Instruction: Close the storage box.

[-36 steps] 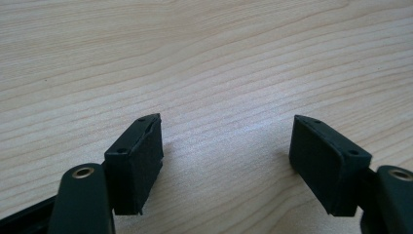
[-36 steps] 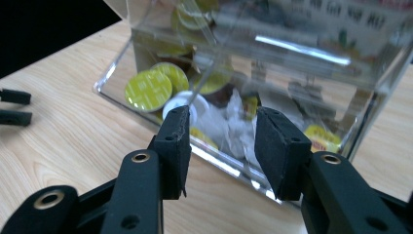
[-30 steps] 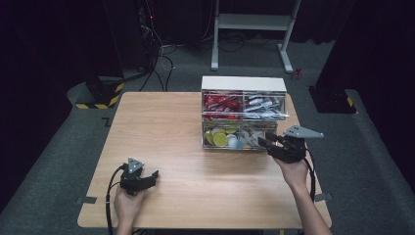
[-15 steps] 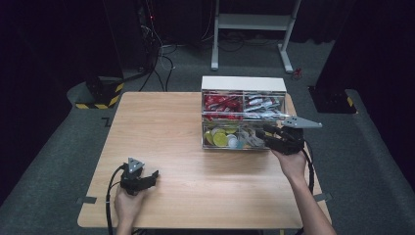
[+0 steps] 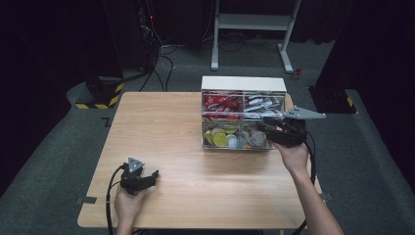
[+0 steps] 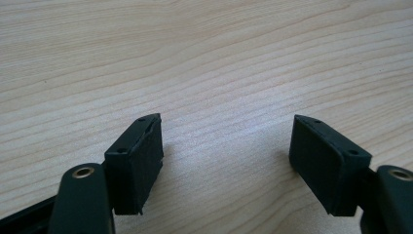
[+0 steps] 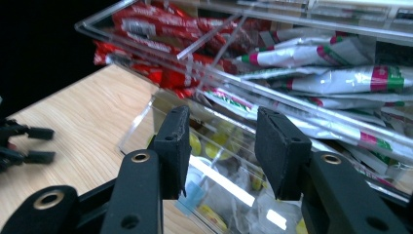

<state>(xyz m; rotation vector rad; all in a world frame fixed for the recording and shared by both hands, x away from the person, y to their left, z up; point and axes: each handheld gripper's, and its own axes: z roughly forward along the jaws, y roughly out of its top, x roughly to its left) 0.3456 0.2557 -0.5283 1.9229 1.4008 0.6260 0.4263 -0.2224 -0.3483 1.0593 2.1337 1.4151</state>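
Resting on the counter (image 5: 161, 122) at lower left, left claw (image 6: 226, 161) gapes wide, nothing between its jaws. Right claw (image 7: 221, 146), nearly closed and empty, hovers at the clear organizer's (image 5: 243, 85) front, by the lower drawer (image 5: 235, 139) of sachets.

Right gripper (image 5: 268, 128), seemingly empty, at clear organizer (image 5: 243, 117).

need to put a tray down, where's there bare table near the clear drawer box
The wooden table is bare left of the clear drawer box, from its far edge down to the left gripper, and along the near edge between both forearms. It is crowded at the box's front right, where the right gripper sits.
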